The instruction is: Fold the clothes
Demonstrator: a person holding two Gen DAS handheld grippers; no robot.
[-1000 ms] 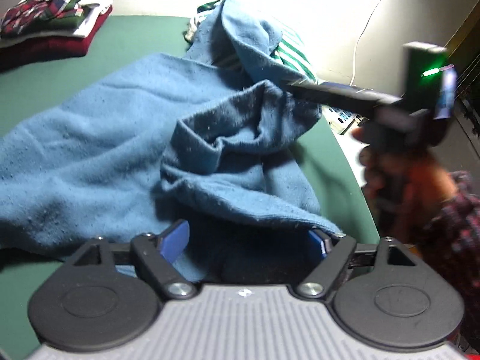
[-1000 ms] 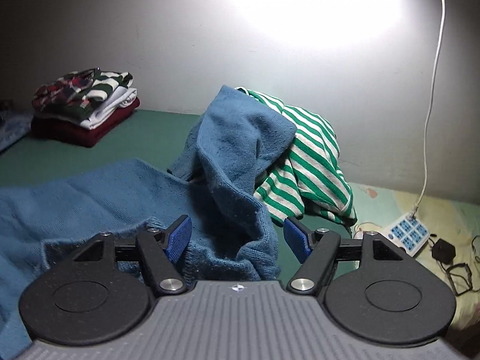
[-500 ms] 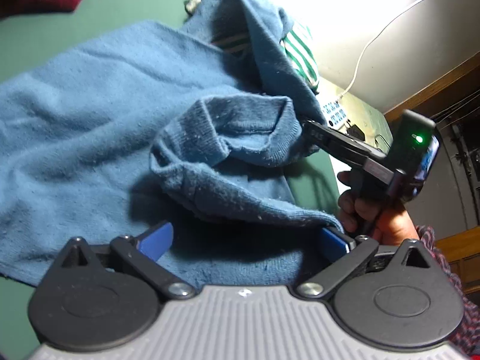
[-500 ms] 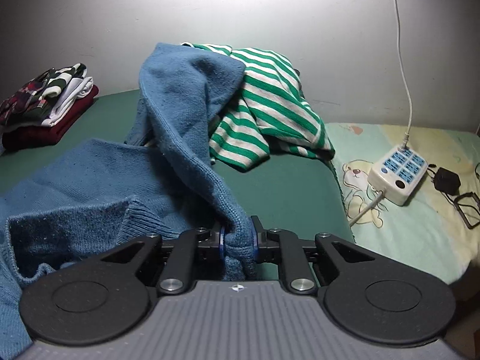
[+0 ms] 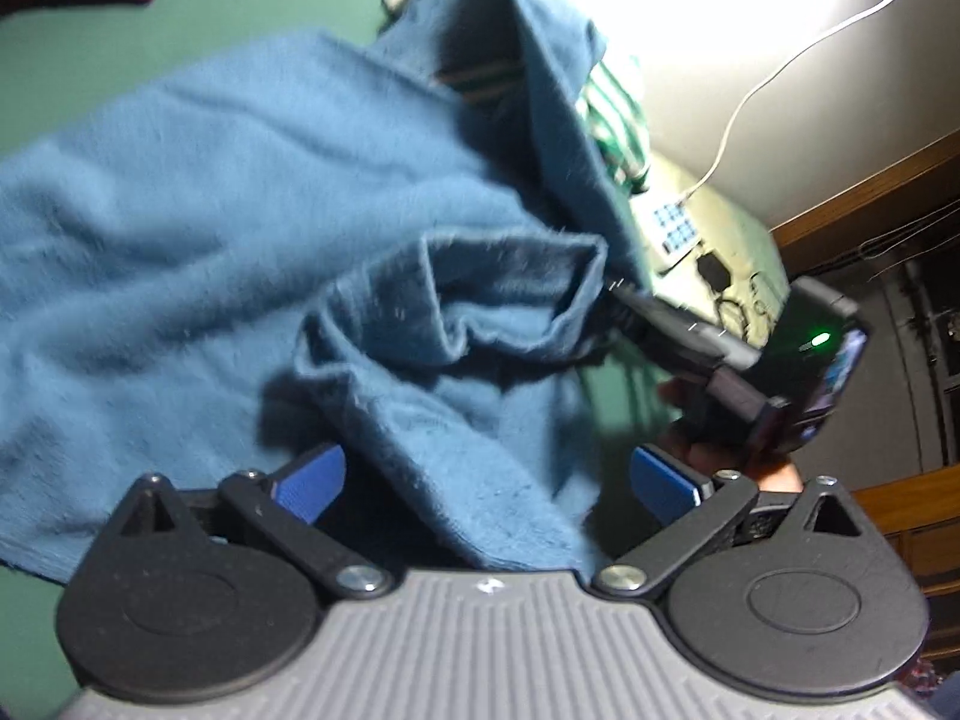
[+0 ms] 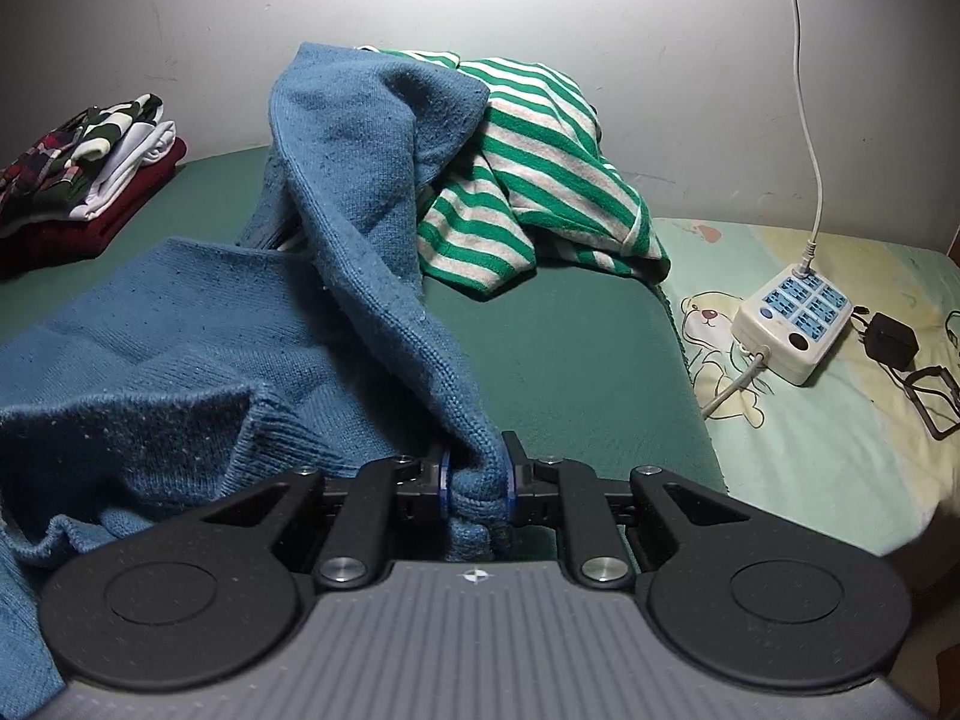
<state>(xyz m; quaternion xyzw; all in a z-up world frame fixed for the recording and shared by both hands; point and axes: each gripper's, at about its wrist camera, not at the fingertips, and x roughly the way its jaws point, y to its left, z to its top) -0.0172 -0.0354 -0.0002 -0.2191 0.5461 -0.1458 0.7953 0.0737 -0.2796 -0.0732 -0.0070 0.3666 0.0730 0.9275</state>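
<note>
A blue knit sweater [image 6: 180, 324] lies spread and rumpled over the green bed cover [image 6: 570, 348]. One of its sleeves [image 6: 360, 192] rises over a green-and-white striped shirt [image 6: 540, 192] and runs down into my right gripper [image 6: 477, 480], which is shut on the sleeve's cuff. In the left wrist view, my left gripper [image 5: 489, 480] stands open with a fold of the blue sweater [image 5: 240, 210] lying between its blue pads [image 5: 309, 477]. The right gripper [image 5: 720, 354] shows there too, held in a hand at the sweater's right edge.
A stack of folded clothes [image 6: 84, 180] sits at the far left against the wall. A white power strip [image 6: 792, 318] with its cord, a black adapter [image 6: 894, 339] and cables lie on the pale patterned sheet [image 6: 840, 438] to the right. Wooden furniture [image 5: 870, 198] stands beyond.
My right gripper went from open to shut on the sleeve's cuff and has pulled it toward the bed's right side. My left gripper stayed open and tilted over the sweater.
</note>
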